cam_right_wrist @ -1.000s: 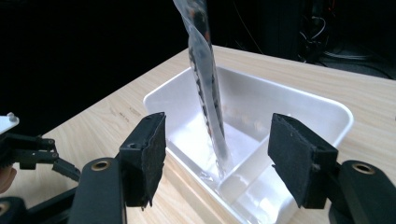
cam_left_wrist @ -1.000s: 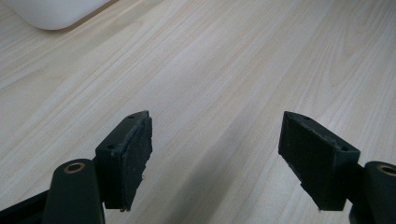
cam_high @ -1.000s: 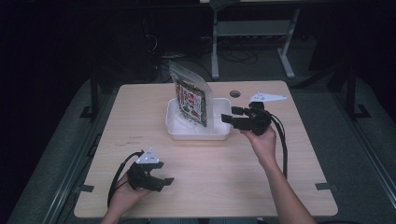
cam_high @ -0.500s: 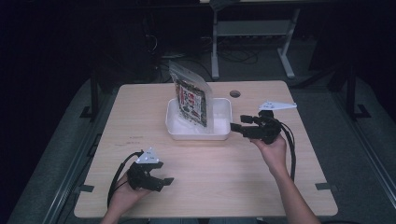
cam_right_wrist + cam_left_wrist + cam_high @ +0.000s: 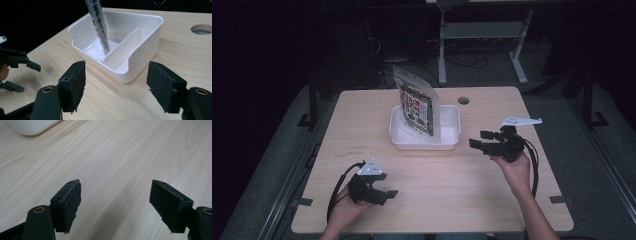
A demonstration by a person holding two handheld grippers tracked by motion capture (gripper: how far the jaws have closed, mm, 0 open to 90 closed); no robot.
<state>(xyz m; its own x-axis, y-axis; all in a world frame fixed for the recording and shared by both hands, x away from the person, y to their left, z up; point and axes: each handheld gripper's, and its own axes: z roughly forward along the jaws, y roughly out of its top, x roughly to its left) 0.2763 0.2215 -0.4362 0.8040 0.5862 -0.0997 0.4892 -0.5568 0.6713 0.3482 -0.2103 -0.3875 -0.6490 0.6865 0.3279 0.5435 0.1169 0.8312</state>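
Looks like a lab or test room, not anyone's home. One plain wooden bench [image 5: 432,170] with a cable hole [image 5: 463,100] sits by itself on grey carpet, everything around it is pitch dark, and behind it there's a metal-legged stand [image 5: 482,35] with loose cables [image 5: 462,60] on the floor.

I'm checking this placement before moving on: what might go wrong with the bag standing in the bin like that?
The snack bag stands tilted in the white bin, leaning by the divider; it may tip over the rim. The right gripper, jaws just opened and empty, sits close to the bin and might nudge it.
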